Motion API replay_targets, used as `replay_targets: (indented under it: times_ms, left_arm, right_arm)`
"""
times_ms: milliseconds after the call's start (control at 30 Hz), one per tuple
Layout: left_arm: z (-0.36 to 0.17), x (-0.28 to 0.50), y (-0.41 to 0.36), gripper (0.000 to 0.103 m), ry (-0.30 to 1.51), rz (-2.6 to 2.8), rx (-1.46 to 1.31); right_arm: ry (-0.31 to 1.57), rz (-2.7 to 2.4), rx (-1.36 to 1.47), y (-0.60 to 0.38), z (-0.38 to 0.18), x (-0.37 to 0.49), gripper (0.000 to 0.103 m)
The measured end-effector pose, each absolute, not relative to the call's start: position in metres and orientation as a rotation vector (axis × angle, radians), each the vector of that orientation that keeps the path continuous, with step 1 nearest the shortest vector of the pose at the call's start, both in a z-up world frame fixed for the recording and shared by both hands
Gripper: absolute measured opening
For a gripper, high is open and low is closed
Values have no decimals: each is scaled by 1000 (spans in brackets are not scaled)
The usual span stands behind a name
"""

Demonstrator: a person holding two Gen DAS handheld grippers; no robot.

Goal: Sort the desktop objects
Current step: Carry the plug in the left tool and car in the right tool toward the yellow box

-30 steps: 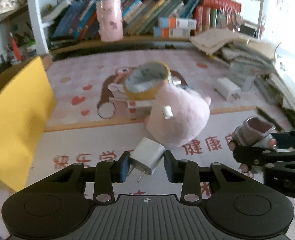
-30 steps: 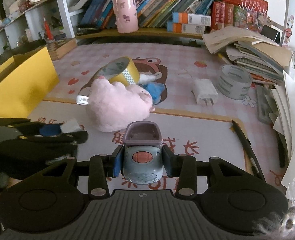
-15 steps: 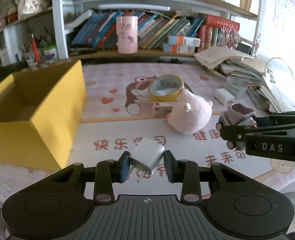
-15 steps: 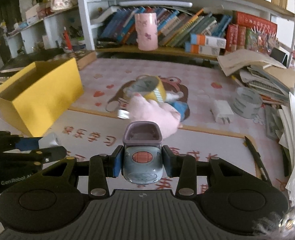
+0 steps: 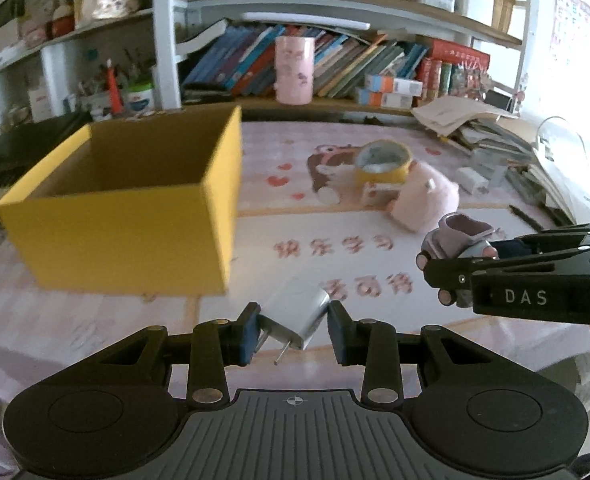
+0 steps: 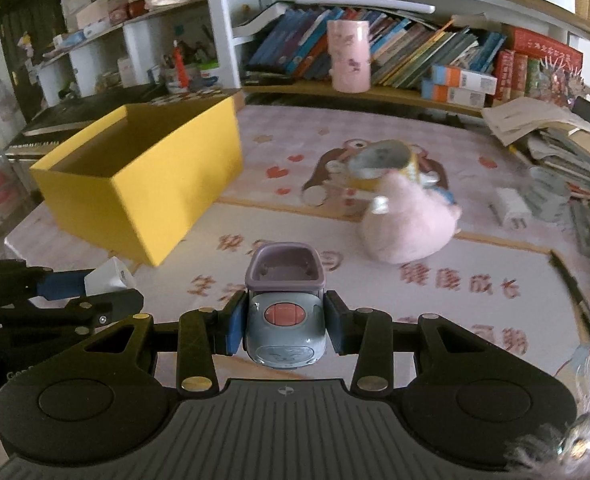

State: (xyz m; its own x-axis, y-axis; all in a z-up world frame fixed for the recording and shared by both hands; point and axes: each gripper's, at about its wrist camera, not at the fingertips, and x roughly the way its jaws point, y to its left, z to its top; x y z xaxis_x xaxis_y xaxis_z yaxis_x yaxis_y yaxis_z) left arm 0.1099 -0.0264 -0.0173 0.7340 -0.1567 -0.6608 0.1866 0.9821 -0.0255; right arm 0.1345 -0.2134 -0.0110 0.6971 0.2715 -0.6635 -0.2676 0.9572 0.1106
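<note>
Left gripper (image 5: 293, 330): jaws narrowed onto a white charger (image 5: 298, 311), gripped across its body; held in the air above the surface (image 5: 95, 320), low and near the front edge.
Charger heading: prongs point back and down toward the camera, rounded end away; long axis runs roughly along the fingers, tilted a little to the right.
Right gripper (image 6: 283, 330): jaws closed on a toy car (image 6: 283, 316), pinched at both sides; also off the surface.
Toy car heading: blue nose toward the camera, purple open tub at the far end; long axis in line with the fingers.
Yellow box (image 5: 127, 204): open top, sits on the left part of the surface; nothing visible inside from these angles, though the floor of it is mostly hidden.
Key relation: box lies ahead and to the left of both grippers. Left gripper is the nearer one, just short of the box's near right corner; right gripper is further to the right.
Judgement: likely step is carrying both items to the box; each must rise above the rim before release. Left should go first.
Still unsorted: pink plush (image 6: 409, 224), tape roll (image 6: 383, 162) leaning at its far side, second white charger (image 6: 513, 208) to the right.
Risk: charger is held slightly askew, could twist.
</note>
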Motion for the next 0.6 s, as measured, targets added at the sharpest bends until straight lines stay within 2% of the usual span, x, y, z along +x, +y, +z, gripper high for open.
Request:
replay_targets:
  times_ms: [600]
  left_arm:
    - [-23, 37, 71, 35, 773, -180, 20]
  right_arm:
    - [807, 327, 12, -107, -30, 63, 38]
